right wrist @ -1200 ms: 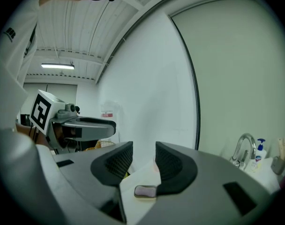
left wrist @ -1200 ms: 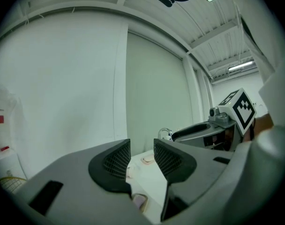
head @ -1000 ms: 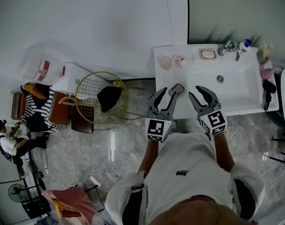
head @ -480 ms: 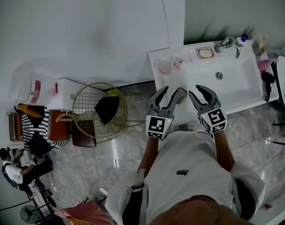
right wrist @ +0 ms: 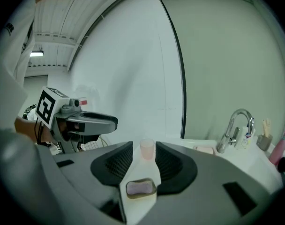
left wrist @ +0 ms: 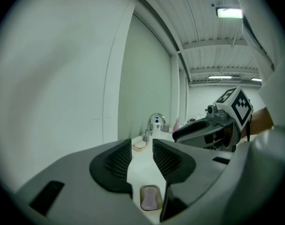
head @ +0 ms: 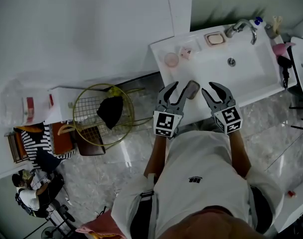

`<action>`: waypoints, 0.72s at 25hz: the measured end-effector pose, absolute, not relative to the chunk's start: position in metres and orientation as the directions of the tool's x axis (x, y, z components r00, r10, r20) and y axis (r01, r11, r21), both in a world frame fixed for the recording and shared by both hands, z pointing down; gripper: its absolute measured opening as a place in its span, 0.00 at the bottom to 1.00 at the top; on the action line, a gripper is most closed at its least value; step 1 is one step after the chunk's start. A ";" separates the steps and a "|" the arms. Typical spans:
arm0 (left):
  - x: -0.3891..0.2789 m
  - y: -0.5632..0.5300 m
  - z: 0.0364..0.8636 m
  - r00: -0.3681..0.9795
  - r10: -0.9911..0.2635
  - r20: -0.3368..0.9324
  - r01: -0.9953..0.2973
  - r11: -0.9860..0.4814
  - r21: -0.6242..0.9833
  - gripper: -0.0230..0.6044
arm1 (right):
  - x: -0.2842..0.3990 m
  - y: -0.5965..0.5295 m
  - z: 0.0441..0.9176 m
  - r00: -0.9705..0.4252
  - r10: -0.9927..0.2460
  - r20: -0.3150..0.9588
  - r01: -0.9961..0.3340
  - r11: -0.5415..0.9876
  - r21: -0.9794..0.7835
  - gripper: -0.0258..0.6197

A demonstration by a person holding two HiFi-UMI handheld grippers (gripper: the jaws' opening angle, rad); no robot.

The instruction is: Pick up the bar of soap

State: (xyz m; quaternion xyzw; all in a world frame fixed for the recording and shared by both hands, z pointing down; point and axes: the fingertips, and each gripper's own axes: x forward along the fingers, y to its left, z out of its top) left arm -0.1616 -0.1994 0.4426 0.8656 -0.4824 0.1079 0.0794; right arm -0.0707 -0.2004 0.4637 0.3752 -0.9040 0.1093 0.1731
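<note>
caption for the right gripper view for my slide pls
Right gripper, tongs open, frames the bar of soap in its dish on the sink's edge, pink cup beyond.

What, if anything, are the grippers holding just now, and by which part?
Nothing is held. The left gripper and right gripper both have open, empty jaws; the bar of soap lies untouched on the sink counter.

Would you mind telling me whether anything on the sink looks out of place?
Nothing looks spilled or damaged. The bar of soap lies askew on the front rim of the sink, far from the tap.
</note>
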 end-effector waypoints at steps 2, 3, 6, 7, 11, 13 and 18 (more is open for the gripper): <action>-0.159 -0.203 0.453 0.522 -0.805 0.283 -0.845 -0.534 0.040 0.28 | -0.067 -0.200 0.475 -0.648 -0.635 0.421 -0.723 0.686 -0.078 0.29; -0.158 -0.204 0.458 0.526 -0.798 0.294 -0.841 -0.539 0.041 0.28 | -0.065 -0.201 0.481 -0.644 -0.632 0.432 -0.726 0.683 -0.083 0.29; -0.151 -0.210 0.475 0.530 -0.784 0.324 -0.836 -0.546 0.048 0.28 | -0.061 -0.203 0.494 -0.643 -0.617 0.453 -0.722 0.685 -0.092 0.29; -0.148 -0.211 0.481 0.529 -0.779 0.336 -0.836 -0.546 0.051 0.28 | -0.061 -0.203 0.499 -0.647 -0.608 0.460 -0.718 0.689 -0.098 0.29; -0.141 -0.212 0.500 0.511 -0.769 0.384 -0.845 -0.532 0.058 0.28 | -0.062 -0.199 0.518 -0.673 -0.551 0.494 -0.684 0.718 -0.129 0.29; -0.138 -0.213 0.508 0.498 -0.768 0.403 -0.851 -0.521 0.059 0.28 | -0.062 -0.200 0.525 -0.686 -0.525 0.504 -0.665 0.733 -0.142 0.29; -0.129 -0.219 0.528 0.476 -0.757 0.447 -0.859 -0.508 0.054 0.28 | -0.057 -0.209 0.542 -0.704 -0.485 0.519 -0.639 0.751 -0.165 0.29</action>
